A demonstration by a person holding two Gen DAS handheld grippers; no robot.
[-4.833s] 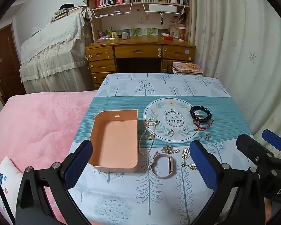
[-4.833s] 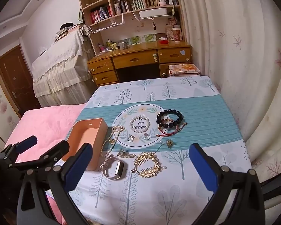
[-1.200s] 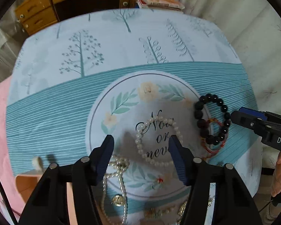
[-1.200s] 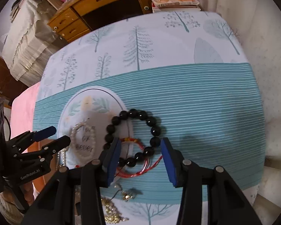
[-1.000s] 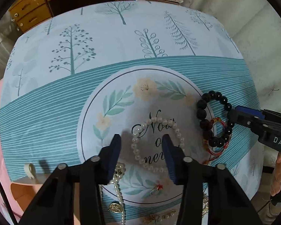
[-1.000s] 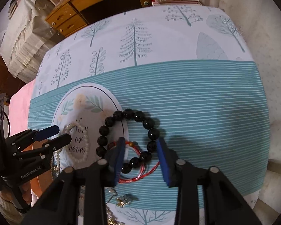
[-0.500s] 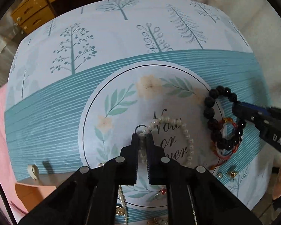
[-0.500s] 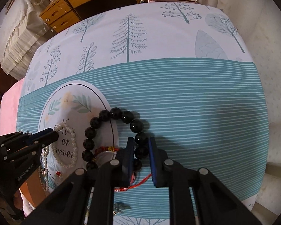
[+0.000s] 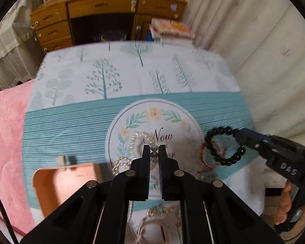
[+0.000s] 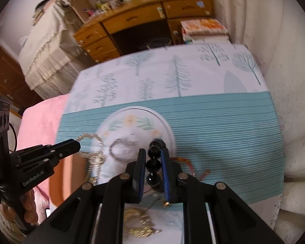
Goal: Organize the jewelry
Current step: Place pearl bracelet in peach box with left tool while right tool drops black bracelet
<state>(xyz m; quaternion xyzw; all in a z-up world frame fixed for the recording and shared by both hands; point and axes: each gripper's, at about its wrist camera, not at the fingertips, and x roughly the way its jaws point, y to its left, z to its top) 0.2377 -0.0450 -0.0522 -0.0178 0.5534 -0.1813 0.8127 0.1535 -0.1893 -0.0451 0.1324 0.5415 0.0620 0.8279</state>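
My left gripper (image 9: 153, 151) is shut on the pearl bracelet (image 9: 137, 140) and holds it lifted above the round print of the tablecloth. My right gripper (image 10: 153, 158) is shut on the black bead bracelet (image 10: 154, 165), also raised off the cloth; in the left wrist view that black bracelet (image 9: 223, 145) hangs from the right gripper's tip. A red string bracelet (image 9: 206, 158) lies under it. The peach open box (image 9: 65, 185) sits at the table's left edge. A pearl necklace (image 9: 121, 163) lies beside the box.
A watch (image 9: 152, 230) and gold pieces (image 10: 139, 221) lie near the table's front edge. The pink bed (image 9: 4, 134) is left of the table, a curtain (image 9: 264, 61) to the right, and a wooden desk (image 9: 103, 18) behind.
Both grippers were open, came down over their bracelets and shut on them. Now both have lifted, each with its bracelet off the cloth.
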